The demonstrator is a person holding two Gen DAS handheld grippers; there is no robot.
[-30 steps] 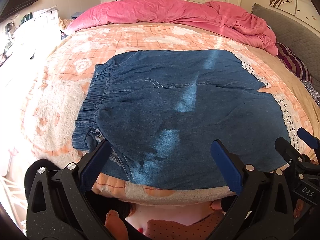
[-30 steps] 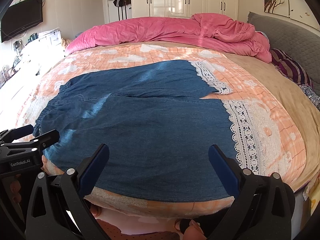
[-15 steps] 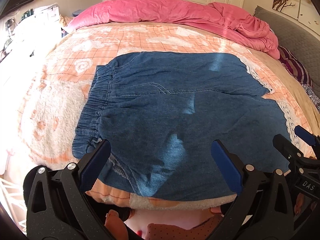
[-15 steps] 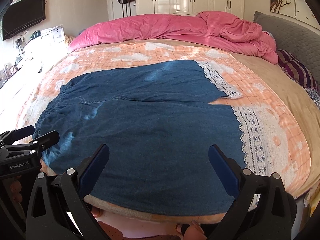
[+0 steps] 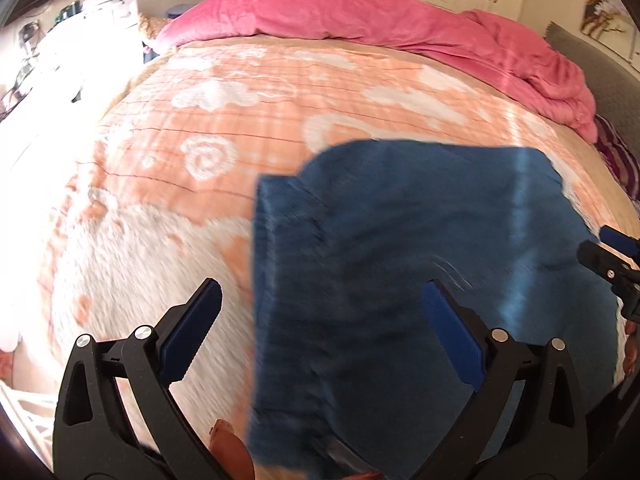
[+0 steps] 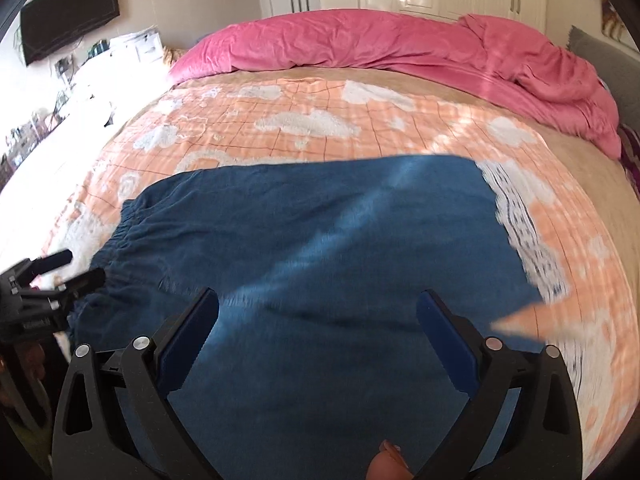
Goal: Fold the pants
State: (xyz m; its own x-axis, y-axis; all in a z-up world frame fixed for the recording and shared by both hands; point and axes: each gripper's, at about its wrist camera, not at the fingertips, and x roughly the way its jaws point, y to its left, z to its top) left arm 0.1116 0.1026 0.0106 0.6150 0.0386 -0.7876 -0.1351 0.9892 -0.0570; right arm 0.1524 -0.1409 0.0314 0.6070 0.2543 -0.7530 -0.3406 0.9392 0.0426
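In the left wrist view, the left gripper point(image 5: 322, 308) fills the lower part of the frame with its two blue-padded fingers point(image 5: 192, 332) spread wide apart; nothing is clamped between them. The left finger sits over the pale fleecy part of the blanket point(image 5: 132, 248), the right finger over the blue denim pants point(image 5: 400, 260); whether either touches the cloth cannot be told through the blur. The pants occupy the centre and lower right of that frame, their gathered waistband edge running down the middle.

In the right wrist view, the right gripper point(image 6: 318, 308) is likewise spread wide at the bottom of the frame and grips nothing, both fingers hovering over the pants point(image 6: 320, 260), which lie flat across the middle of the frame on the bed. The elastic waistband point(image 6: 120, 236) is at centre left, the white lace hem point(image 6: 520, 240) at centre right. The left gripper point(image 6: 48, 280) shows at the left edge, just beside the waistband.

A rumpled pink duvet point(image 6: 380, 44) lies across the upper part of the frame, at the far side of the bed.
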